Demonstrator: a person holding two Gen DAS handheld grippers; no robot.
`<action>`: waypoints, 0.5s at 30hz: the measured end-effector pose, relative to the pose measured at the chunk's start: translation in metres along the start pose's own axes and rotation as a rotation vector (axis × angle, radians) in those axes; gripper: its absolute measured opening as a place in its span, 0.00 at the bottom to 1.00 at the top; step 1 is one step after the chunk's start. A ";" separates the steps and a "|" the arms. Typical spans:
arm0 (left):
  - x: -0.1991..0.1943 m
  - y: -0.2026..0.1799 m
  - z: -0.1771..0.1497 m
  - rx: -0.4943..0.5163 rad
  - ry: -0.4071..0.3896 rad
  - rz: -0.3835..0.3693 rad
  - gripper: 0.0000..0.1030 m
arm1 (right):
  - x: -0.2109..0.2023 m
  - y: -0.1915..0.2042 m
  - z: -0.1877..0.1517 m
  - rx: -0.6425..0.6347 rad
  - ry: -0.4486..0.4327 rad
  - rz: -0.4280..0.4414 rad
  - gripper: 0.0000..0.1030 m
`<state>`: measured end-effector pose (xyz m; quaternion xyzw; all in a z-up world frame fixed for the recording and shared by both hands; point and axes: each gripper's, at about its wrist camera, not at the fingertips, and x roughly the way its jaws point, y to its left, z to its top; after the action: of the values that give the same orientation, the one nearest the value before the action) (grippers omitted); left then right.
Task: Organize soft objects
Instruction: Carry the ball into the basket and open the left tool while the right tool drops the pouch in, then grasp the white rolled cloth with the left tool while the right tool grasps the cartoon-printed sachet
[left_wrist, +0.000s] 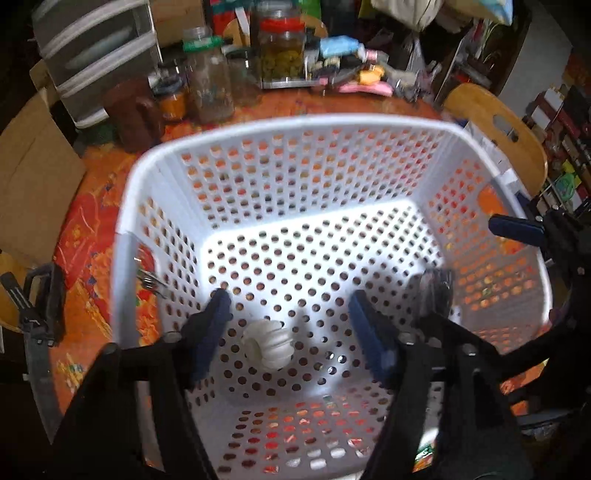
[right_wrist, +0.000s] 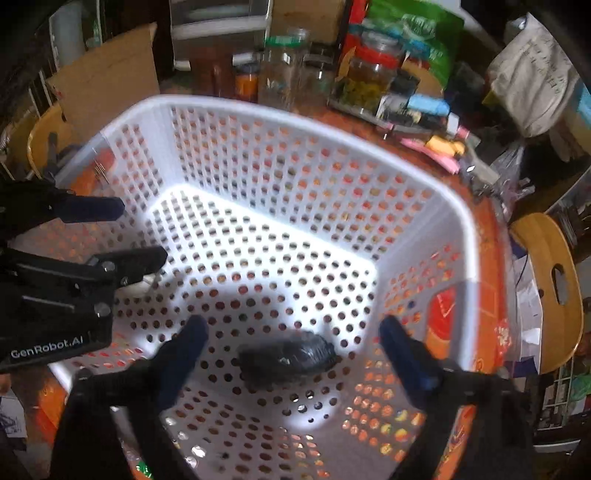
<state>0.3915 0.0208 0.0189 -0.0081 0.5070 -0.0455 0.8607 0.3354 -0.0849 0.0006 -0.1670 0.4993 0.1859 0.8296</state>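
A white perforated basket (left_wrist: 280, 125) (right_wrist: 303, 110) stands on the orange tablecloth, and both grippers reach down into it. A white ridged soft object (left_wrist: 266, 349) lies on the basket floor between the fingers of my left gripper (left_wrist: 290, 299). The pads stand apart and do not touch it, so that gripper is open. In the right wrist view a dark soft bundle (right_wrist: 288, 356) rests on the floor below my right gripper (right_wrist: 293, 328), whose fingers are spread wide and clear of it. The left gripper (right_wrist: 118, 232) shows at that view's left edge.
Glass jars (left_wrist: 284, 51) and a drawer unit (left_wrist: 96, 55) crowd the table behind the basket. Cardboard (left_wrist: 33, 177) leans at the left, and a wooden chair back (left_wrist: 498, 129) is at the right. A fork (left_wrist: 151, 282) lies outside the basket's left wall.
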 end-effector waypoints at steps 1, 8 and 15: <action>-0.008 0.001 0.000 0.000 -0.023 0.001 0.78 | -0.007 -0.003 0.000 0.009 -0.020 0.012 0.99; -0.062 0.009 -0.003 -0.013 -0.176 0.047 1.00 | -0.050 -0.021 -0.014 0.070 -0.142 0.023 1.00; -0.096 0.002 -0.024 0.002 -0.238 0.058 1.00 | -0.078 -0.028 -0.033 0.102 -0.259 0.031 1.00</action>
<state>0.3239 0.0321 0.0910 0.0023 0.4014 -0.0197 0.9157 0.2893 -0.1354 0.0582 -0.0915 0.3995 0.1932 0.8915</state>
